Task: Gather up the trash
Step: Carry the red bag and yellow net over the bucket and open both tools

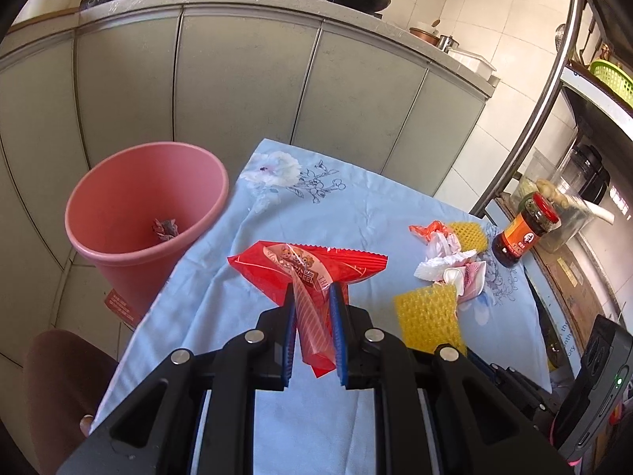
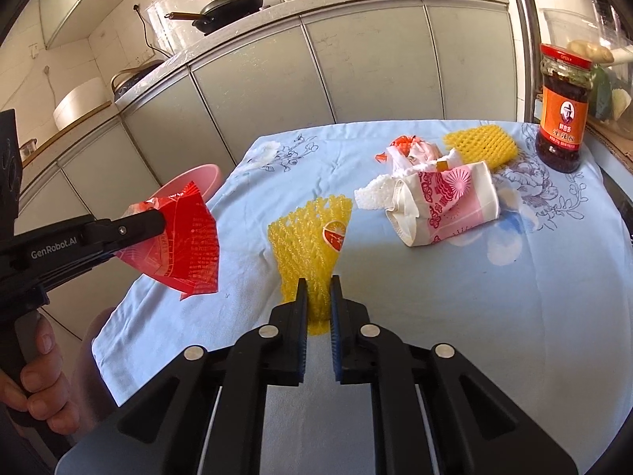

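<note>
My left gripper (image 1: 312,297) is shut on a red snack wrapper (image 1: 316,265), held above the blue flowered tablecloth (image 1: 356,206); the right wrist view shows the same left gripper (image 2: 158,217) with the wrapper (image 2: 182,245) hanging over the table's left edge. The pink bin (image 1: 146,213) stands on the floor left of the table, with a scrap of paper at its bottom. My right gripper (image 2: 318,289) is shut on the near end of a yellow foam net (image 2: 312,237) that lies on the cloth. A crushed paper cup (image 2: 447,206) and crumpled wrappers (image 2: 411,150) lie beyond.
A second yellow foam net (image 2: 480,144) and a jar of chili sauce (image 2: 563,118) stand at the table's far right. Grey cabinets (image 1: 245,79) with pans on top run behind. A brown stool (image 1: 59,376) sits below the bin. A person's hand (image 2: 35,380) grips the left handle.
</note>
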{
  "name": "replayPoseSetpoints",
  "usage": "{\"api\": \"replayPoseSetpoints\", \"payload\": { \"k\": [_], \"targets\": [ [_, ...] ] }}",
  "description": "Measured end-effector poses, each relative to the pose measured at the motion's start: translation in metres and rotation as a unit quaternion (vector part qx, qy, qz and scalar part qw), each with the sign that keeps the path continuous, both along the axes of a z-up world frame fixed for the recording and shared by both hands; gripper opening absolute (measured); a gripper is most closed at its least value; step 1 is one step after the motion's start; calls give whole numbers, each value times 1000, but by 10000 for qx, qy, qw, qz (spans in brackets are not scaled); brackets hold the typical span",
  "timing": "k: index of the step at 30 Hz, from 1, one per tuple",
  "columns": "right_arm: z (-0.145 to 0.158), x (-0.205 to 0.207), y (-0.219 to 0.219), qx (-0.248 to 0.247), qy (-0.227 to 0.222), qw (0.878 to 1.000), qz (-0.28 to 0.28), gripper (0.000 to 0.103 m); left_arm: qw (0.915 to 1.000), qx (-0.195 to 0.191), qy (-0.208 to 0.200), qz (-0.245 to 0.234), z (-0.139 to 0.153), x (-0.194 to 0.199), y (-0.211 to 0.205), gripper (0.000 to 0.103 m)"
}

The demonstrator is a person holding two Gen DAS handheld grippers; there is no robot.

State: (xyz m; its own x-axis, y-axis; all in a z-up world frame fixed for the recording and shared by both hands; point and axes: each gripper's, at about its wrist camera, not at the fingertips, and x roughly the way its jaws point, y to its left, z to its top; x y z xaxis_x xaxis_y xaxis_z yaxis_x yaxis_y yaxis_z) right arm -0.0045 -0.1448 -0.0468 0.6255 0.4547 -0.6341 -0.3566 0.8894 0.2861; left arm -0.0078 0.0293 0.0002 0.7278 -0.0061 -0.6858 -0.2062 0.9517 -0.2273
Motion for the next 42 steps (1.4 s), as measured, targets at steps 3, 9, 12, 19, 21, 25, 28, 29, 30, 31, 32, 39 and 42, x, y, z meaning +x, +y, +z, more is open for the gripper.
{"api": "replayPoseSetpoints", "payload": {
  "k": [3, 9, 12, 19, 21, 25, 28, 29, 30, 31, 32, 39, 42],
  "targets": [
    [2, -3, 0, -66, -108, 9998, -125, 10, 9999, 112, -72, -4, 3, -6, 4, 15],
    [4, -14, 0, -78, -34, 9994, -344, 10, 9991, 255, -352, -11, 13, -19, 13, 15],
    [7, -22, 10, -183, -17, 9994, -277, 10, 9986, 225, -482, 17, 18, -23, 18, 15],
    [27, -19, 38, -231, -157, 9996, -39, 10, 9969, 328, -694, 156, 24, -25, 37, 15],
    [32, -17, 46, -249, -248, 9994, 29, 10, 9960, 388, -759, 261, 24, -23, 45, 15],
    [45, -7, 67, -285, -395, 9986, 184, 10, 9945, 496, -826, 400, 23, -20, 64, 15],
    [53, 4, 87, -275, -454, 9982, 292, 10, 9933, 557, -881, 495, 23, -19, 83, 15],
    [55, 7, 94, -263, -465, 9980, 331, 10, 9930, 562, -905, 514, 23, -19, 89, 15],
    [57, 12, 102, -240, -468, 9979, 378, 10, 9927, 561, -926, 526, 23, -18, 94, 15],
    [59, 16, 109, -227, -469, 9978, 402, 10, 9925, 545, -945, 547, 23, -17, 102, 15],
    [60, 20, 116, -202, -468, 9977, 440, 10, 9923, 509, -967, 585, 22, -17, 112, 15],
    [63, 53, 172, -169, -383, 9960, 785, 10, 9911, 423, -896, 885, 13, -12, 170, 15],
    [58, 64, 197, -283, -351, 9944, 953, 10, 9917, 359, -780, 955, 4, -5, 187, 15]
  ]
}}
